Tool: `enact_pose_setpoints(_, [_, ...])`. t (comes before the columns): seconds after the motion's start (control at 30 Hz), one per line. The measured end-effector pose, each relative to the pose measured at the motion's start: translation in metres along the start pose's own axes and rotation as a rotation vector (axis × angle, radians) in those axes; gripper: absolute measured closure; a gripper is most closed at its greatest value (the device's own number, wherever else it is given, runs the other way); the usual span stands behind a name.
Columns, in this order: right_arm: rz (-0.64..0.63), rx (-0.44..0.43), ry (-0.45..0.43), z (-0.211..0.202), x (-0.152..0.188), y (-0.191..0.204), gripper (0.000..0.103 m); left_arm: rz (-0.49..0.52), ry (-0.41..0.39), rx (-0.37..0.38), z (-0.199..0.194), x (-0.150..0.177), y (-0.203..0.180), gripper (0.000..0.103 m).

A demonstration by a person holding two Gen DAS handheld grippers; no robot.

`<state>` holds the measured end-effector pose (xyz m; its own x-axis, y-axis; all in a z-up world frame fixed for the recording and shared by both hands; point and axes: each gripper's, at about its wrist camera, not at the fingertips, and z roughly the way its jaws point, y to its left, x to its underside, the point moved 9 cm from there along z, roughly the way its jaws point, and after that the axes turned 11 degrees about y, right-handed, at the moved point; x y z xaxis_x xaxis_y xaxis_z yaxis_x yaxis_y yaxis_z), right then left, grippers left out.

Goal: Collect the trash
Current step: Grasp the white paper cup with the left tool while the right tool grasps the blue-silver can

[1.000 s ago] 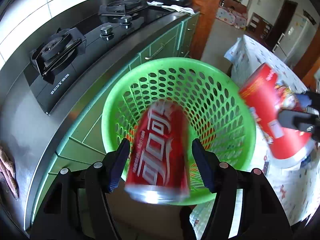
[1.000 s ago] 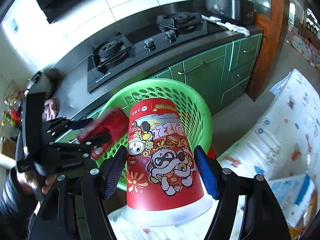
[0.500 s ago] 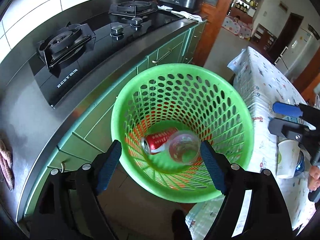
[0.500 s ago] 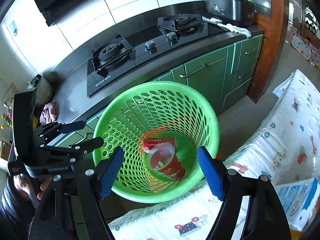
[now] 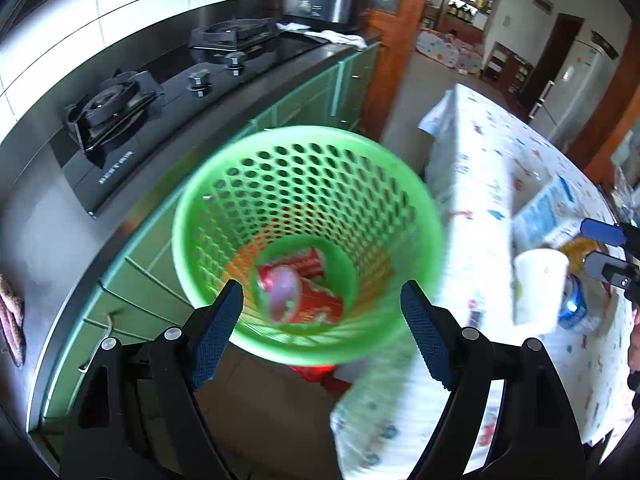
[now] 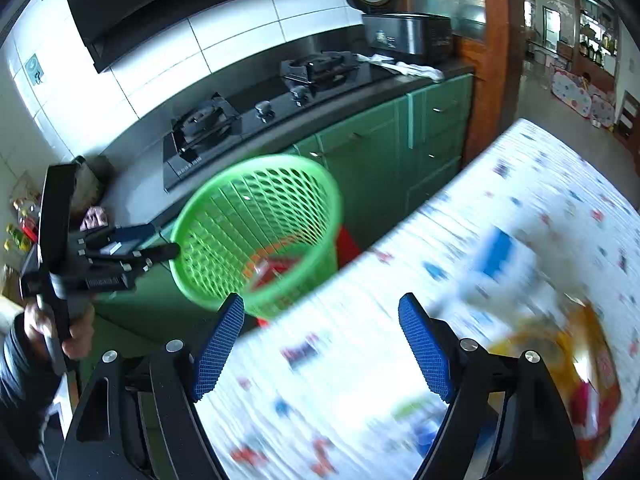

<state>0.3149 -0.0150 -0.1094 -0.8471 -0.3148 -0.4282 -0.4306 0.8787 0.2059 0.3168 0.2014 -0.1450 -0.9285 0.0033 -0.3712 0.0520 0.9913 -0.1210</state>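
A green perforated basket (image 5: 240,184) stands between the counter and the table. Inside it lie a red cola can (image 5: 310,260) and a red paper cup (image 5: 304,300). My left gripper (image 5: 322,332) is open and empty, above the basket's near rim. My right gripper (image 6: 320,346) is open and empty, over the table's patterned cloth (image 6: 360,360); the basket also shows in the right wrist view (image 6: 256,240). A white paper cup (image 5: 538,284) and a blue can (image 5: 572,304) stand on the table near the right gripper (image 5: 604,250). A blurred yellow packet (image 6: 560,352) lies ahead of the right gripper.
A steel counter with a black gas hob (image 5: 168,100) and green cabinets (image 5: 132,280) runs along the left. A rice cooker (image 5: 316,0) sits at its far end. A blue-and-white pack (image 5: 544,208) lies on the table. A red stool (image 5: 316,372) is under the basket.
The cola can and the red cup dropped from the grippers into the basket. Both grippers opened. The right gripper has swung right, over the table; the left has drawn back a little.
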Motion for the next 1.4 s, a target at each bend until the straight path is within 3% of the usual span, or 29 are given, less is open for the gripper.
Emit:
enact_pose_setpoints(0.27, [0.001,0.068,0.071,-0.025,0.071,-0.058,0.022,0.068,0.001,0.039,-0.003,0.024,-0.049,0.023])
enact_pose_setpoints(0.53, [-0.098,0.119,0.187,-0.012,0.119,-0.089,0.02,0.127,0.023,0.078,0.0,0.041,-0.088,0.023])
enact_pose_setpoints(1.03, [-0.203,0.112,0.304,0.036,0.12,-0.106,0.019,0.149,0.049,0.105,0.005,0.044,-0.106,0.023])
enact_pose_setpoints(1.3, [-0.296,0.129,0.34,0.051,0.119,-0.095,0.017,0.154,0.061,0.113,0.01,0.039,-0.115,0.023])
enact_pose_setpoints(1.4, [-0.295,0.118,0.355,0.055,0.122,-0.092,0.025,0.159,0.065,0.12,0.011,0.039,-0.121,0.023])
